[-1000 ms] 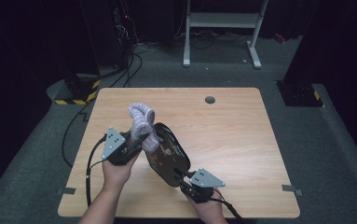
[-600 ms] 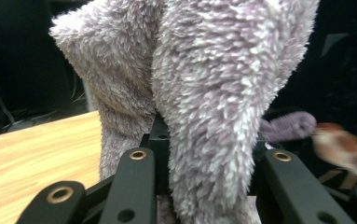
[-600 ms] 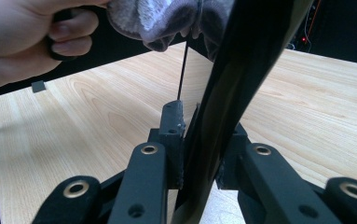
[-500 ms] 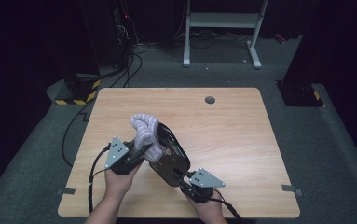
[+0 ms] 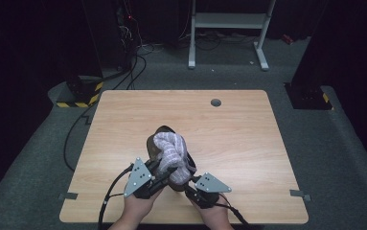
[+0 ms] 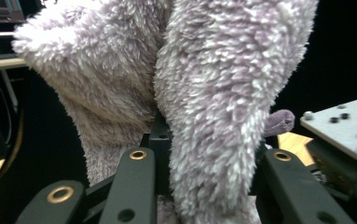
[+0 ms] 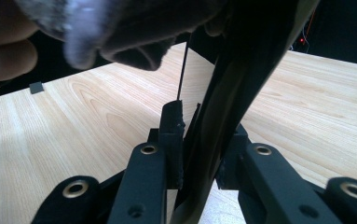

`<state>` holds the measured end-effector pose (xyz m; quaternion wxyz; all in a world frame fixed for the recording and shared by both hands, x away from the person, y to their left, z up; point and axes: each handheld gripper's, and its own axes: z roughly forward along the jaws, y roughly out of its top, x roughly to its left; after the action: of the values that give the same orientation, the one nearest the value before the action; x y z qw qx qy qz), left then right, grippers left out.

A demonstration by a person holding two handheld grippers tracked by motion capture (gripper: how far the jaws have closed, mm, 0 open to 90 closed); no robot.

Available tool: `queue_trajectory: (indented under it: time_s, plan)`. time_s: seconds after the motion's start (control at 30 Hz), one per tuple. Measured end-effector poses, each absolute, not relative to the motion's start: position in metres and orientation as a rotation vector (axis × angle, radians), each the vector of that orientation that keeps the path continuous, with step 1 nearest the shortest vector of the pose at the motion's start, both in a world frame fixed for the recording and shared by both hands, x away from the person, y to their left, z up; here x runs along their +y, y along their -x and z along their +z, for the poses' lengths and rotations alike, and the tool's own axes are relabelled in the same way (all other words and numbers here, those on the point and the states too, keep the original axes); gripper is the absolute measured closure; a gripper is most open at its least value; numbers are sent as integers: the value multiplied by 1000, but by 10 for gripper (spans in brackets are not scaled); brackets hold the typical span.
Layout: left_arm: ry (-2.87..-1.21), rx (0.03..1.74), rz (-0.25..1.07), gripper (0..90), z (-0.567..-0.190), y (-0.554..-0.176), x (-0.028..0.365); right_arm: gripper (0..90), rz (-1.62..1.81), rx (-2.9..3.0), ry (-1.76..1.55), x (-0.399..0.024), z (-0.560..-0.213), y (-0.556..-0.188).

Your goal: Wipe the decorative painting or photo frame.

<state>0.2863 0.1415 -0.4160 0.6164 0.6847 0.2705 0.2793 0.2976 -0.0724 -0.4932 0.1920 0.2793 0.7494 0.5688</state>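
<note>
A fluffy lilac cloth is bunched over the mouth of a dark bag-like thing near the table's front middle. My left gripper is shut on the cloth; in the left gripper view the plush cloth fills the space between the jaws. My right gripper is shut on the dark bag's lower edge; the thin dark wall of the bag rises between its jaws. A hand holds each gripper at the table's front edge. The bag's inside is hidden.
The wooden table has a round cable hole at the back. Cables trail from the grippers over the front edge. A white metal frame stands on the floor beyond the table.
The left gripper has carried the fluffy cloth to the right and down onto the dark bag's mouth. The bag has swung more upright, and both hands have drawn closer together.
</note>
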Motion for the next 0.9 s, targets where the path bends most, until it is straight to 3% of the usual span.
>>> queue_trajectory:
  time_s: [0.2,0.27,0.37,0.67,0.9]
  plan:
    - [-1559,657,638,675,-418,-290,148,661,1637,2134,-807,-76,-502,-299]
    - [-1561,655,641,675,-418,-291,148,670,1624,2146,-813,-77,-505,-298]
    - [-1559,654,627,675,-418,-290,146,772,1627,2149,-823,-81,-508,-298]
    - [-1566,610,576,675,-421,-279,126,781,1646,2144,-864,-83,-507,-301]
    - [-1577,635,645,675,-422,-287,137,781,1639,2153,-864,-83,-506,-302]
